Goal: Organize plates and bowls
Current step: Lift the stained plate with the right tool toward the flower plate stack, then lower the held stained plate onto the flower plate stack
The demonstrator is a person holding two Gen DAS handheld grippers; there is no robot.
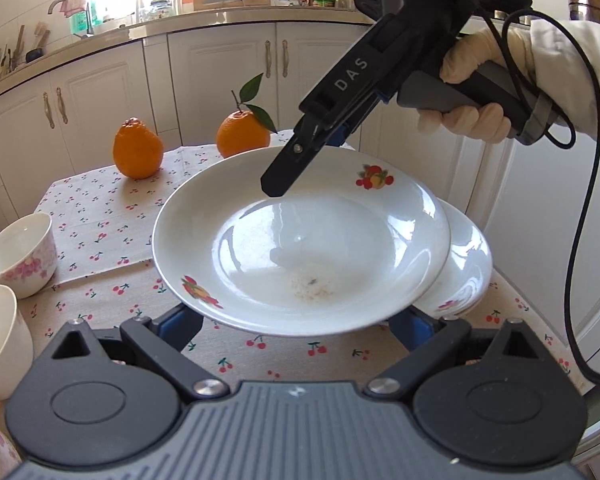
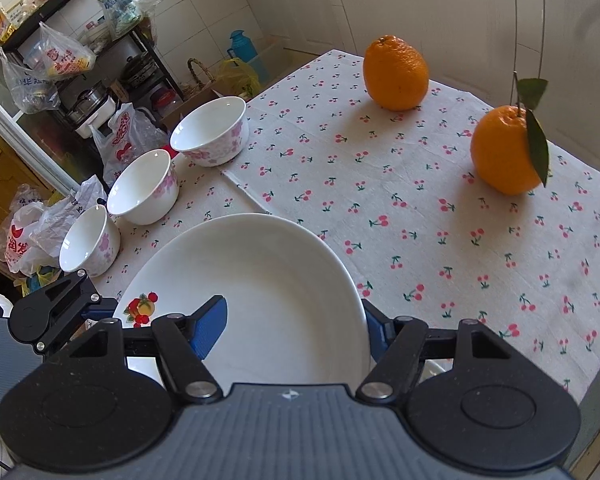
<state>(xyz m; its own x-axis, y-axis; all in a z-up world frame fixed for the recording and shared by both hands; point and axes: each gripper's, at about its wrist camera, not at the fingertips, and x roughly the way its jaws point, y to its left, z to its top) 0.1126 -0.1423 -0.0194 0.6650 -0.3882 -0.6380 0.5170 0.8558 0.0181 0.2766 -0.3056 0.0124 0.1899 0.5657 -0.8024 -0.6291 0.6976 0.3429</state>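
A white plate with fruit prints (image 1: 300, 248) is held above a second white plate (image 1: 460, 276) on the cherry-print tablecloth (image 1: 100, 216). My right gripper (image 1: 274, 190) is shut on the top plate's far rim; in the right wrist view one blue finger (image 2: 208, 332) lies on the plate (image 2: 260, 292) and the other is under its rim. My left gripper (image 1: 296, 328) sits at the plate's near edge, its blue fingers spread wide under the rim, open. Three white bowls with pink flowers (image 2: 210, 132) (image 2: 144, 188) (image 2: 90, 246) stand in a row at the table's left edge.
Two oranges (image 2: 396, 74) (image 2: 508, 150) sit on the far part of the table. White kitchen cabinets (image 1: 220, 72) stand behind. A rack with bags (image 2: 80, 60) stands beside the table on the floor side.
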